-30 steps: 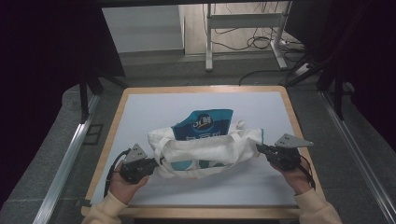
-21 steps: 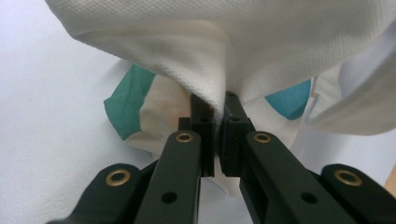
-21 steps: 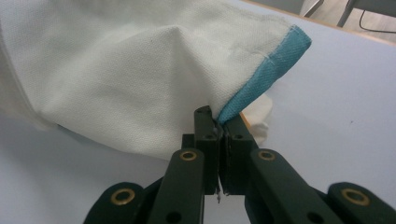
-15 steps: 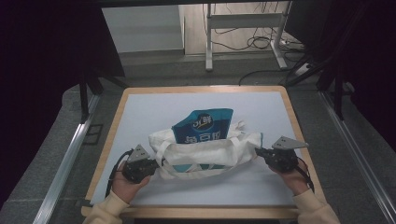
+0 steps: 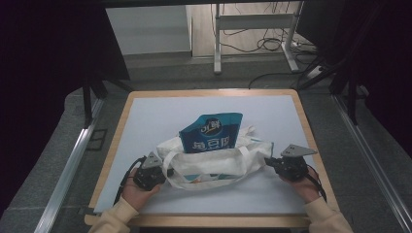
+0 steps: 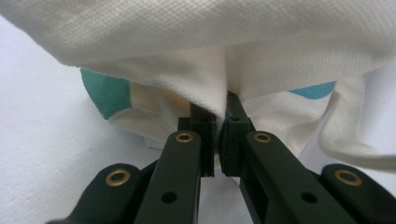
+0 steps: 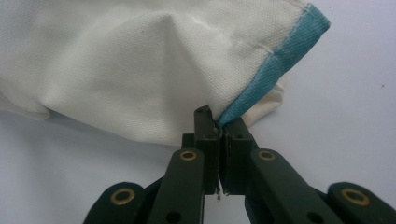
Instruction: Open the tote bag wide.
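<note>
Your left gripper [image 6: 215,135] has its jaws clenched on a fold of the white cloth bag [image 6: 224,51] — the fabric puckers straight into the seam between the two black pads, with a teal printed patch showing just to one side. Your right gripper [image 7: 218,135] is pinched just as tight on the bag's other end, right where the blue-trimmed hem [image 7: 280,56] runs down into the jaws. From the high view, the left gripper [image 5: 163,171] and right gripper [image 5: 269,162] sit at opposite ends of the bag [image 5: 209,165], which lies near the front middle of the table [image 5: 145,111], slumped and wide-mouthed between your hands. A blue snack pouch [image 5: 210,132] stands half inside the bag, its top leaning toward the far edge, its lower part hidden by the cloth. A loose handle strap [image 5: 194,183] loops onto the table toward you. Reading of the step: you are holding the bag's mouth spread by its two ends with the pouch only partly seated — packing is midway. Next move, as a judgement: keep both pinches firm and work the cloth up and around the pouch — evenly on both sides, since a lopsided pull could tip the pouch out the far side. Mind that strap snagging under the bag.
</note>
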